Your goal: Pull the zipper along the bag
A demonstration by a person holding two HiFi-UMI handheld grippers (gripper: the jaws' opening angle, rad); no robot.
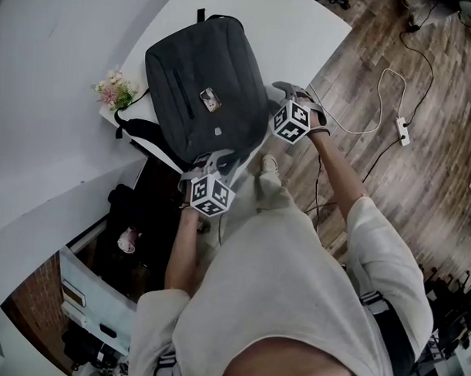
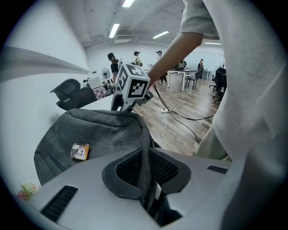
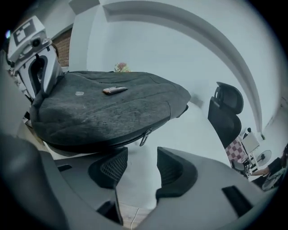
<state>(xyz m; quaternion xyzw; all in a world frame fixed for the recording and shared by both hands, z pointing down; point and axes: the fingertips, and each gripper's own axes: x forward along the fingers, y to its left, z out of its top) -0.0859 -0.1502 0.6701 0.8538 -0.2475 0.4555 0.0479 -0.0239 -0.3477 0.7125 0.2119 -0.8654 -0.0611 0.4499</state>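
A dark grey bag [image 1: 201, 74] lies flat on a white table [image 1: 303, 31], with its near corner towards the person. The left gripper [image 2: 146, 155] is clamped on that corner: its two pads pinch a fold of the bag's fabric at the edge, which stands up between them. This looks like the anchoring grip that stops the bag sliding when the zipper is pulled. The right gripper [image 3: 140, 161] is at the bag's right side, low and close to the table, with its jaws wide apart and nothing between them. Just ahead of it and slightly above the gap, the zipper pull [image 3: 145, 137] hangs down from the seam that runs along the side of the bag. It is near the jaws but not touching them. The step in hand seems to be the approach to the pull, with the pulling itself not yet begun. The next move calls for bringing the open jaws a little forward and up so the small metal tab sits between the pads, then closing on it firmly. The tab is thin and hangs loose, so it could swing aside or slip if caught only at its tip. The left grip needs to hold so the seam stays taut.
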